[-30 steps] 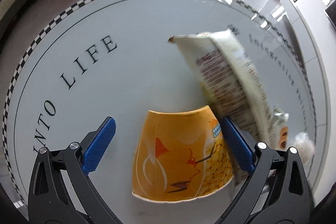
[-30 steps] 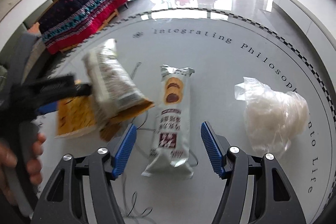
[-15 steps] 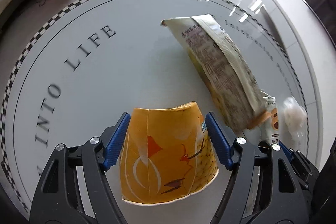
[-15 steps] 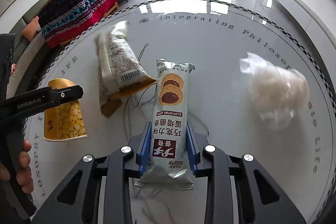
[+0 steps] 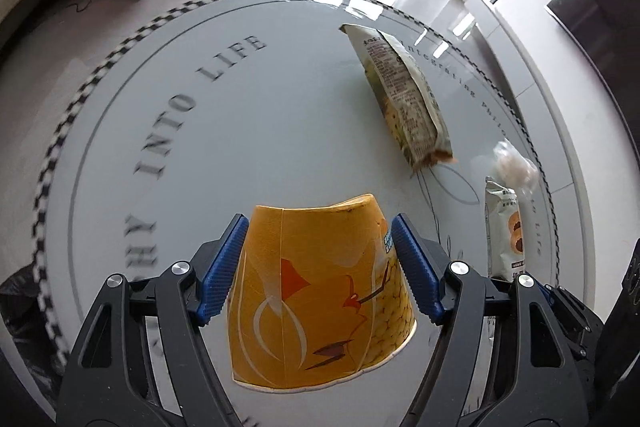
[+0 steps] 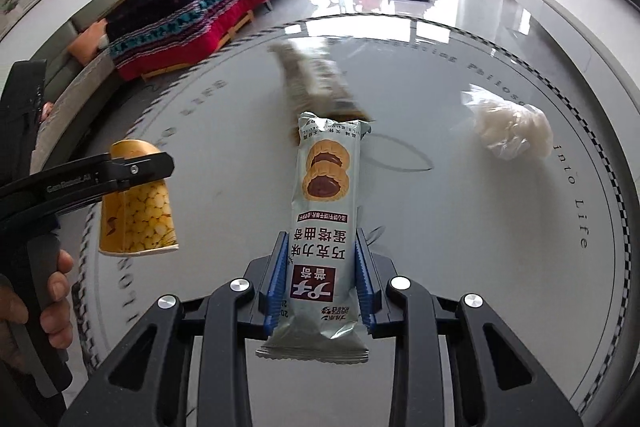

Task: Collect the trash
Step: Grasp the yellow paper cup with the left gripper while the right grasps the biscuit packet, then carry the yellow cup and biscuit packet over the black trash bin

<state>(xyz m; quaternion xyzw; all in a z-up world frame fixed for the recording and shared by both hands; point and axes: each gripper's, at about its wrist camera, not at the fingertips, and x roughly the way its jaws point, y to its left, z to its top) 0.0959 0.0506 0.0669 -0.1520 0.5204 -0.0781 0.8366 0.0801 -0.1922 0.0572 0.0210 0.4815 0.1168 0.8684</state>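
Trash first, from our left wrist view: our left gripper [image 5: 320, 263] clamps the flattened yellow cup [image 5: 320, 291] by its sides above the table [image 5: 240, 131], rim toward us. On to the right wrist view: our right gripper [image 6: 322, 283] squeezes the cookie packet [image 6: 324, 223], lifted, its long axis running straight away from us.

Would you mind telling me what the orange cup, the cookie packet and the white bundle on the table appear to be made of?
Orange cup: likely coated paper, matte print, with a vertical seam and a thin rolled rim.
Cookie packet: plastic film with a silvery sheen, crimped serrated ends.
White bundle: probably thin clear plastic, crinkled and glossy, wrapped around something white; the contents are unclear.
Table: smooth and glossy, perhaps glass; it reflects the windows.
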